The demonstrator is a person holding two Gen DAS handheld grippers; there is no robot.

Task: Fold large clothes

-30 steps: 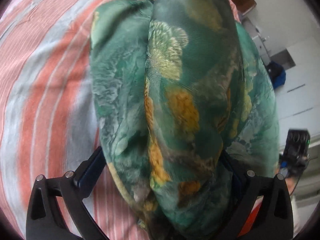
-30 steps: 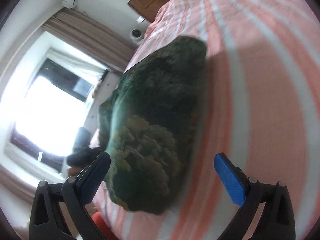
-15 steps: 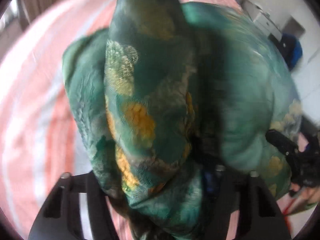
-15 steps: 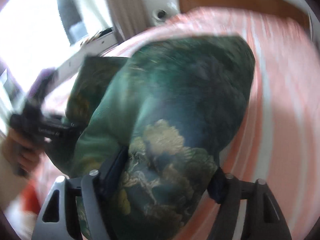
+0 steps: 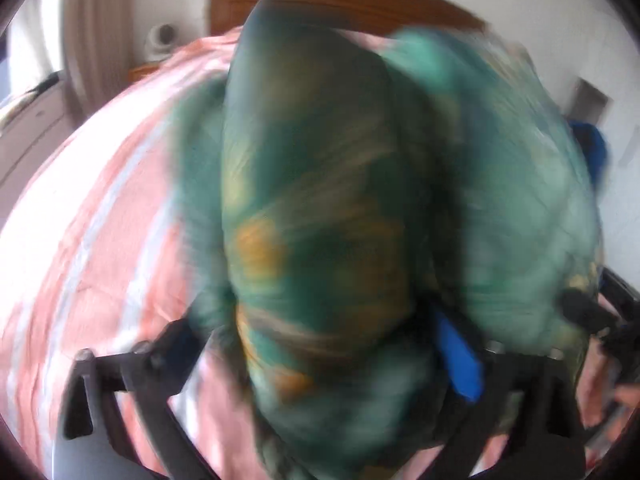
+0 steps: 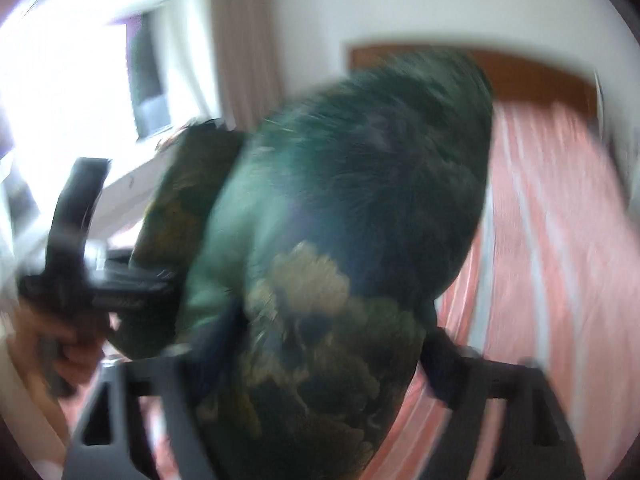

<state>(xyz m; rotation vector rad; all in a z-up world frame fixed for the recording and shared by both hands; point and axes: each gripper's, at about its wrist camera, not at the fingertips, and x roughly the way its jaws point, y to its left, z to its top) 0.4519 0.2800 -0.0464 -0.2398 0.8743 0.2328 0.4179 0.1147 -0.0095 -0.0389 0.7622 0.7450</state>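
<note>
A large green garment (image 5: pixel 320 208) with yellow and orange flower print hangs bunched over the striped pink bed (image 5: pixel 100 240). My left gripper (image 5: pixel 320 344) is shut on a thick fold of it; the cloth hides most of both fingers. My right gripper (image 6: pixel 320 344) is shut on another fold of the same garment (image 6: pixel 340 220), lifted above the bed (image 6: pixel 552 240). The left gripper (image 6: pixel 80 272) and the hand holding it show at the left of the right wrist view. Both views are motion-blurred.
A brown wooden headboard (image 5: pixel 344 4) stands at the far end of the bed, with a white wall behind. A small camera-like device (image 5: pixel 160 40) sits on a bedside stand. A curtain (image 6: pixel 244 48) and bright window (image 6: pixel 68 92) are on the left.
The right gripper closed on the garment after being open a second ago. Both grippers have lifted and swung the cloth up, so the headboard and wall now show.
</note>
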